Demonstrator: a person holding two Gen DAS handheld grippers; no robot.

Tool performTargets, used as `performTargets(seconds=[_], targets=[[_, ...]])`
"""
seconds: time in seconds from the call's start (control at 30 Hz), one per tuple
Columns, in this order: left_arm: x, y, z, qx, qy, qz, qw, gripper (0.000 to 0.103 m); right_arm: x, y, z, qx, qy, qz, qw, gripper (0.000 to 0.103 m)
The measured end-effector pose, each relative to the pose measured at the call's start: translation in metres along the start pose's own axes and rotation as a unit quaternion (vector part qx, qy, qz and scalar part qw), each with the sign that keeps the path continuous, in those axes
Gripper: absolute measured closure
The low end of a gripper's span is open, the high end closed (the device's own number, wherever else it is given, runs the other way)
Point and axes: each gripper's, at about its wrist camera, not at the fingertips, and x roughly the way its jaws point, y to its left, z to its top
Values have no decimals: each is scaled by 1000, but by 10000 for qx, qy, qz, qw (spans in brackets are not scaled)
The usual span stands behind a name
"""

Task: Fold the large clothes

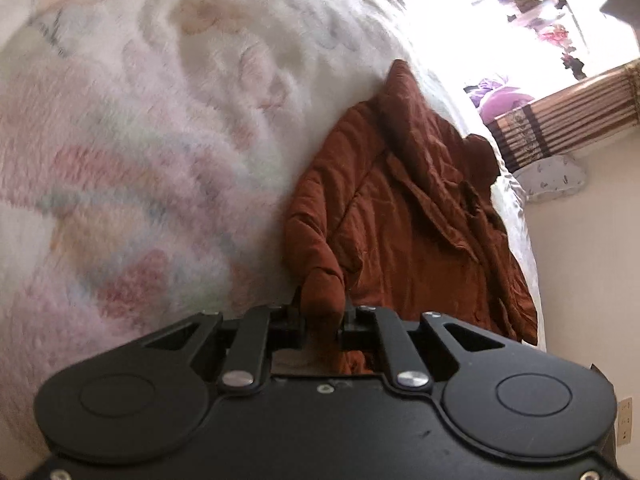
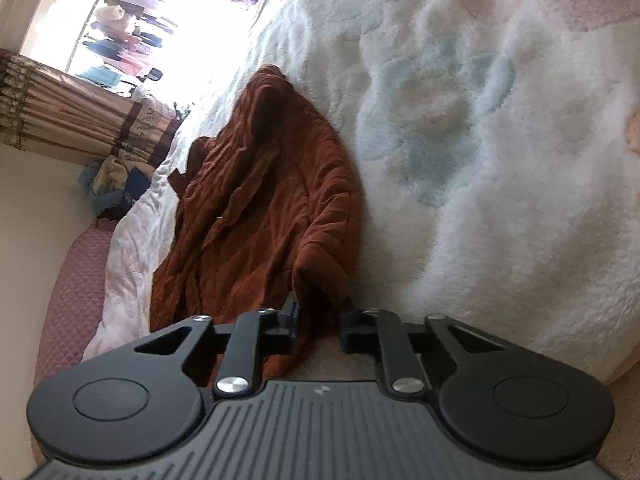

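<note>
Rust-brown quilted jacket – white blanket w/ pastel print.

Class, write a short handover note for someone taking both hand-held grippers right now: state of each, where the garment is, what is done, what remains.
Left hand-held gripper: shut on a bunched edge of the brown quilted jacket.
Right hand-held gripper: jaws around another edge of the jacket, apparently gripping it.
The jacket lies crumpled on the fluffy white blanket covering the bed.
Done: both edges taken up.
Left: spread it flat, then make the folds; no neat fold shows yet.
</note>
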Motion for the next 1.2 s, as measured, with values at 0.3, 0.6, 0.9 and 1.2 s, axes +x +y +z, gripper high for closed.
performTargets(seconds=[0.3,0.6,0.9,1.2], targets=[[-9,-54,50,125,-345,-647,9972,94,-3,46,54,29,-349,888,9954,95],[51,-134,159,599,-794,-700,9926,93,76,120,172,-193,-706,900,9932,95],[188,-146,221,919,-520,272,9940,91,210,125,229,-246,-615,-160,9977,95],[242,-118,211,1474,-218,673,9865,84,259,94,217,-128,-523,-244,9983,96]])
